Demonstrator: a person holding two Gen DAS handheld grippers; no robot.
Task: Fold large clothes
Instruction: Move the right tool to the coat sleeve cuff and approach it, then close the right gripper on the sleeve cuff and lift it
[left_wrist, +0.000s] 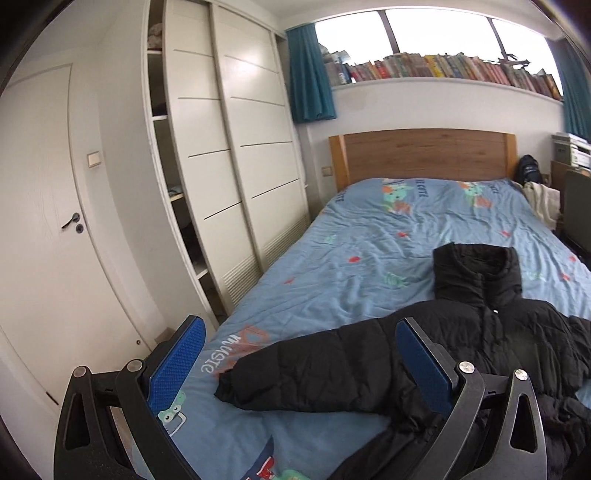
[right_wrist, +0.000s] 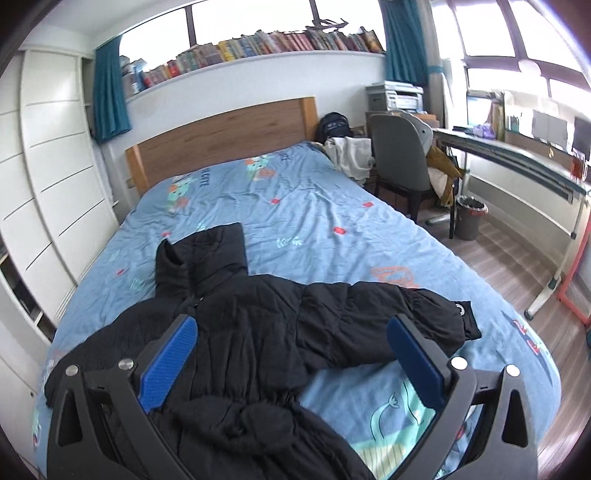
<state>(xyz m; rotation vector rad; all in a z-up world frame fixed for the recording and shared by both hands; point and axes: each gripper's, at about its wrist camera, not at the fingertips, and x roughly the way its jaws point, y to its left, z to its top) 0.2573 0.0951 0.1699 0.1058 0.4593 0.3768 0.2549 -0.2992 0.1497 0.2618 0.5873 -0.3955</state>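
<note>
Garment: a black puffer jacket (right_wrist: 258, 332) lies front side up on the bed (right_wrist: 314, 206), body toward the foot edge, hood toward the headboard (right_wrist: 221, 125).
Hood: the hood (left_wrist: 476, 273) lies flat, spread on the blue printed cover, roughly midway along the length of the bed.
Sleeves: both are extended sideways; the left-hand sleeve (left_wrist: 314, 365) points toward the bed edge on the wardrobe side, the right-hand sleeve (right_wrist: 399, 317) toward the bed edge on the desk side, its cuff lying near that edge.
Hem area: bunched and wrinkled near the foot edge of the bed, partly hidden behind the gripper frames.
Left gripper (left_wrist: 299, 363): jaws spread wide, nothing between the blue pads; held above the left-hand sleeve without contact.
Right gripper (right_wrist: 291, 354): jaws spread wide, nothing between the blue pads; held above the jacket body and the base of the right-hand sleeve without contact.
Wardrobe (left_wrist: 229, 155): white sliding doors along one long edge of the bed, one door partly open on shelves.
Chair (right_wrist: 402, 162): grey, stands beside the head corner of the bed on the desk side.
Desk (right_wrist: 517, 155): runs under the side windows, well apart from the jacket.
Bookshelf (right_wrist: 258, 44): a row of books above the headboard.
</note>
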